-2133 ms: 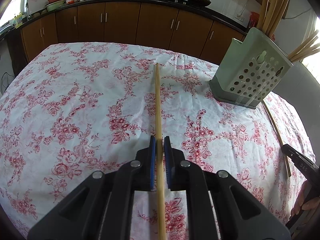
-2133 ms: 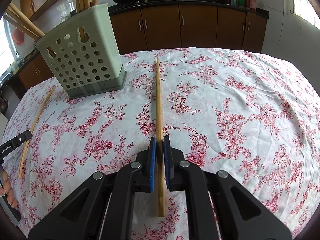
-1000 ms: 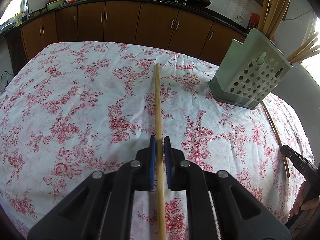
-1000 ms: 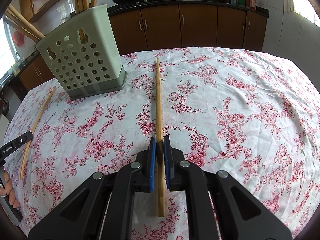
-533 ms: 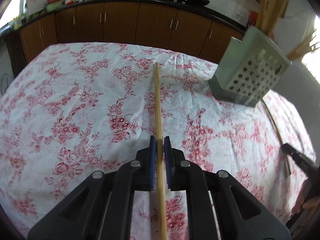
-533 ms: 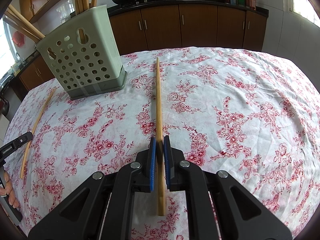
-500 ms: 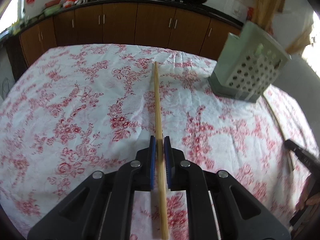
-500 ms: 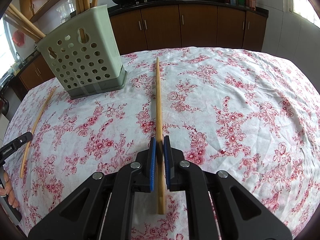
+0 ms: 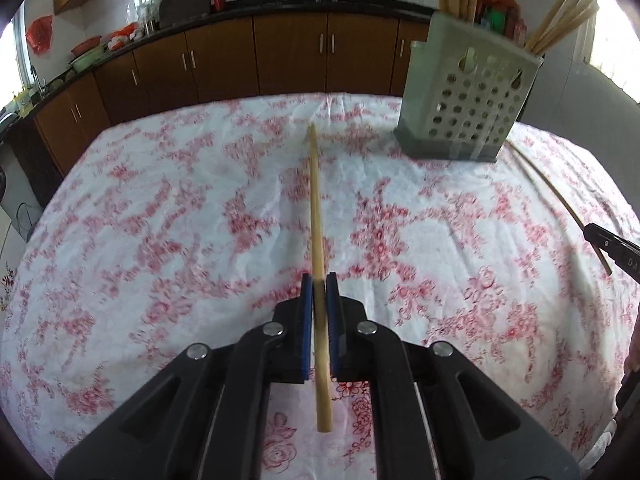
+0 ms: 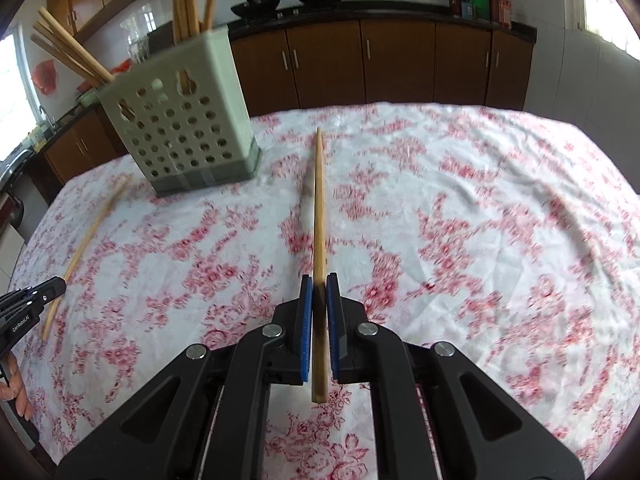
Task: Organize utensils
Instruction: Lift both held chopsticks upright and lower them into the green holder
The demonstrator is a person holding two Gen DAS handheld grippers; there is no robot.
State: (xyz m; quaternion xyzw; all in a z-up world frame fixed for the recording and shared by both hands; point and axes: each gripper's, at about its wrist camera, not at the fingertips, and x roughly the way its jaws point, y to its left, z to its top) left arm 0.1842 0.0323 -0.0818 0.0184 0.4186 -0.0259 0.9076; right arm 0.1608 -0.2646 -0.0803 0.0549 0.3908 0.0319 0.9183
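My left gripper is shut on a bamboo chopstick that points forward, lifted above the floral tablecloth. My right gripper is shut on another bamboo chopstick, also lifted off the cloth. A pale green perforated utensil holder with several chopsticks standing in it is ahead and to the right in the left wrist view, and ahead to the left in the right wrist view. One loose chopstick lies on the cloth beside the holder; it also shows in the left wrist view.
The table edge curves round in both views. Brown kitchen cabinets and a black counter with woks stand behind the table. The other gripper's tip shows at the right edge of the left wrist view and the left edge of the right wrist view.
Both grippers have risen and tilted up with their chopsticks, which now hang clear of the cloth. The holder appears closer and more upright in both views.
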